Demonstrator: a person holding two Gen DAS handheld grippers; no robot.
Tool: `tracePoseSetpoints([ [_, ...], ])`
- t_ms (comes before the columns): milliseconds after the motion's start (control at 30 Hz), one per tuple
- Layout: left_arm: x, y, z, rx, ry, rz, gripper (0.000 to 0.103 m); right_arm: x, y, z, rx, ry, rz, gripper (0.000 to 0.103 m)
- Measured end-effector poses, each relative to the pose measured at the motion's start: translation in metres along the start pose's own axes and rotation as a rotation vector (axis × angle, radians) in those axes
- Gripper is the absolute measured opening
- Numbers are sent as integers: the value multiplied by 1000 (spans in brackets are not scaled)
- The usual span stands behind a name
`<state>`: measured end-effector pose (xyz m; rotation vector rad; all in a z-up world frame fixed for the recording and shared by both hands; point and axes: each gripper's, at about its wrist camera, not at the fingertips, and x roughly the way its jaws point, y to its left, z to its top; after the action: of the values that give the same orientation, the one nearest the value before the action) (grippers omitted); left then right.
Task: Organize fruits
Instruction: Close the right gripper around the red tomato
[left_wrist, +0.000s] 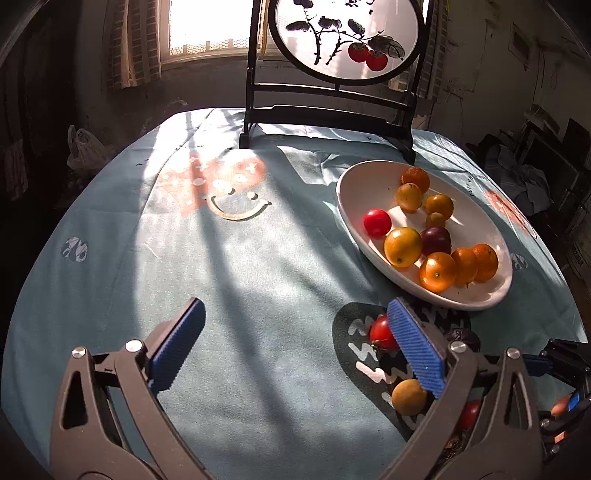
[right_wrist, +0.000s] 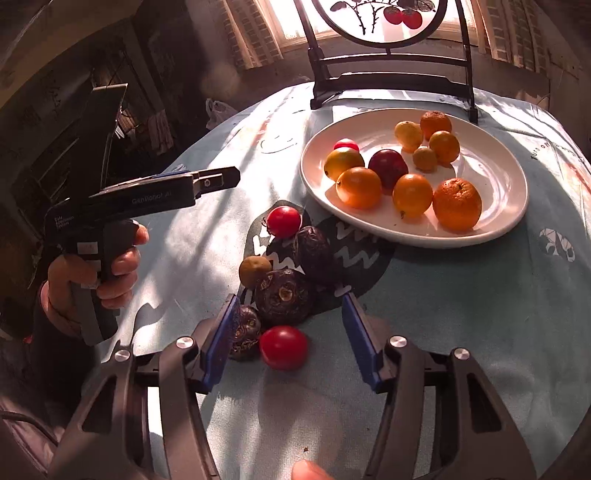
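Note:
A white oval plate (right_wrist: 498, 177) (left_wrist: 354, 184) holds several oranges, yellow fruits, a red tomato (right_wrist: 346, 144) and a dark plum (right_wrist: 388, 166). Loose on the blue tablecloth in front of it lie a red tomato (right_wrist: 283, 220), three wrinkled dark fruits (right_wrist: 314, 251) and a small brown-green fruit (right_wrist: 254, 271). My right gripper (right_wrist: 290, 299) is open, with another red tomato (right_wrist: 283, 347) lying between its fingers, untouched by the blue pads. My left gripper (left_wrist: 295, 304) (right_wrist: 221, 179) stands wide open over bare cloth, left of the pile; a tomato (left_wrist: 382, 332) shows just behind its right finger.
A dark-framed round painted screen (left_wrist: 325, 122) stands at the back of the table, just behind the plate. A person's hand (right_wrist: 122, 258) grips the left tool. The round table's edge curves away on the left, with dim room clutter beyond.

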<state>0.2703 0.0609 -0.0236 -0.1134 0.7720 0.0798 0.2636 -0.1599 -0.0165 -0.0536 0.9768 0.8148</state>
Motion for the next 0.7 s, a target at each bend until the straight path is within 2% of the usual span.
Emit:
tracePoseSetpoints([
  [100,-1,-3,-1,18,-4,24,101,6,-2,-7,-4,32,-5,51],
  [200,0,-1,0,7,6,16,101,9,-4,-10,-1,50,7,49],
  [267,0,1,0,3,6,16,101,10,-1,-12,-11,61,15,39],
  [700,2,5,-1,-4,12,31,101,18,1,-18,-29,95,5,38],
])
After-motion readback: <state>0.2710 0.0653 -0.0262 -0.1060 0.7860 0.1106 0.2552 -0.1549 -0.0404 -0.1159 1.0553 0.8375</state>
